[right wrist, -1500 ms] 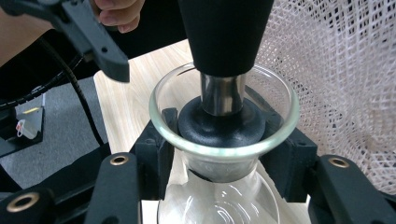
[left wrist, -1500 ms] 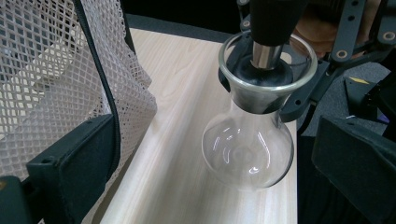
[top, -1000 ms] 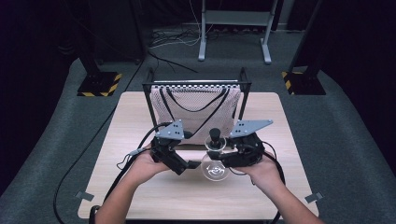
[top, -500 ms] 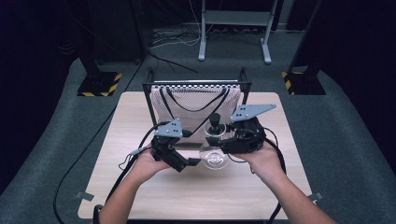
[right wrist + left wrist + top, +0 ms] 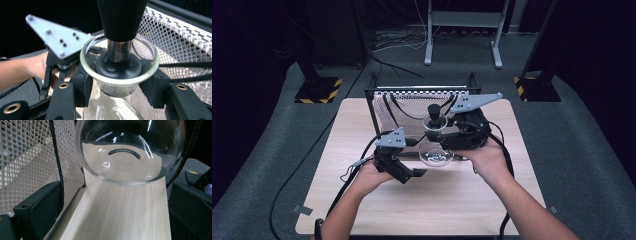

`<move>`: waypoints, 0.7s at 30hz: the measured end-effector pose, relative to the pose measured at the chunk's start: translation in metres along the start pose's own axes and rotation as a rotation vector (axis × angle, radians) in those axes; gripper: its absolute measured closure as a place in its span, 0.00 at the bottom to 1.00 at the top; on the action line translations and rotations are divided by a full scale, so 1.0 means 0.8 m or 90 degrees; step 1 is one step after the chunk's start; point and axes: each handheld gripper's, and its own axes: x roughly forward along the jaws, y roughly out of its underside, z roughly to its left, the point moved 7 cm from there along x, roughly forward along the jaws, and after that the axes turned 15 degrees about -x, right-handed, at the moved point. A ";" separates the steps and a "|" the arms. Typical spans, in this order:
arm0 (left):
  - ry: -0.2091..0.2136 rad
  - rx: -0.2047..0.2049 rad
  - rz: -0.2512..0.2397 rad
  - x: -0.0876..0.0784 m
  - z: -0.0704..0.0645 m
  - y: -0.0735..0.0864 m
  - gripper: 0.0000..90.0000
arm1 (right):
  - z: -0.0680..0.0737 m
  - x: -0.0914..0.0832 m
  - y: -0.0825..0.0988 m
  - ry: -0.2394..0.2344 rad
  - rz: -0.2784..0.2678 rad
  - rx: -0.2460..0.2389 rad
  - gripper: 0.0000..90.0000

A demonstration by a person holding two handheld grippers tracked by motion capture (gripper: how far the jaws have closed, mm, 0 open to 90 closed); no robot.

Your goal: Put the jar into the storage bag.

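Right gripper [image 5: 119, 82] jaws clamp the neck of the glass flask [image 5: 435, 150], which has lifted off the table [image 5: 462, 210] since 0.5 s ago. Left gripper [image 5: 409, 172] jaws spread, empty, pulled back near-left. Flask hangs before the mesh basket [image 5: 387, 107], black stopper [image 5: 432, 111] in.

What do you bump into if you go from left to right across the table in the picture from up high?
Left gripper → round glass bottle with a black stopper → right gripper, whose body and holding hand lie right of the bottle.
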 end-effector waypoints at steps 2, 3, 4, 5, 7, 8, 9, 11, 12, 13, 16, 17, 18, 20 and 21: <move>0.000 0.002 -0.003 0.000 0.000 0.000 0.00 | -0.001 0.002 -0.006 0.002 -0.004 0.003 0.51; 0.000 0.001 -0.006 0.000 -0.001 0.000 0.00 | -0.001 0.003 -0.009 0.002 -0.005 0.003 0.51; 0.001 -0.001 -0.007 0.000 -0.001 0.000 0.00 | -0.001 0.005 -0.012 0.002 -0.005 0.002 0.51; 0.001 -0.001 -0.008 0.000 -0.001 0.000 0.00 | 0.000 0.006 -0.015 0.003 -0.005 0.000 0.51; 0.001 -0.002 -0.010 0.000 -0.001 0.000 0.00 | 0.000 0.010 -0.022 0.005 -0.004 -0.002 0.51; 0.002 -0.001 -0.011 0.000 -0.001 0.001 0.00 | 0.000 0.011 -0.025 0.006 -0.004 -0.003 0.51; 0.003 -0.002 -0.012 -0.001 -0.001 0.001 0.00 | 0.000 0.013 -0.029 0.008 -0.004 -0.005 0.51; 0.005 -0.001 -0.015 -0.002 -0.002 0.001 0.00 | -0.001 0.016 -0.035 0.011 -0.004 -0.006 0.51; 0.006 0.000 -0.017 -0.002 -0.001 0.001 0.00 | -0.001 0.017 -0.037 0.013 -0.004 -0.006 0.51; 0.006 -0.001 -0.021 -0.002 -0.002 0.001 0.00 | -0.002 0.019 -0.039 0.015 -0.005 -0.006 0.51; 0.005 0.003 -0.026 -0.002 -0.001 0.003 0.00 | -0.006 0.022 -0.043 0.020 -0.004 -0.002 0.51; 0.005 0.006 -0.028 -0.002 -0.001 0.004 0.00 | -0.008 0.024 -0.043 0.021 -0.005 0.001 0.51; 0.005 0.006 -0.031 -0.002 -0.001 0.004 0.00 | -0.010 0.025 -0.043 0.023 -0.005 0.005 0.51; 0.005 0.008 -0.033 -0.002 -0.001 0.004 0.00 | -0.013 0.028 -0.043 0.024 -0.007 0.012 0.51; 0.005 0.009 -0.034 -0.002 -0.001 0.004 0.00 | -0.015 0.029 -0.044 0.024 -0.009 0.015 0.51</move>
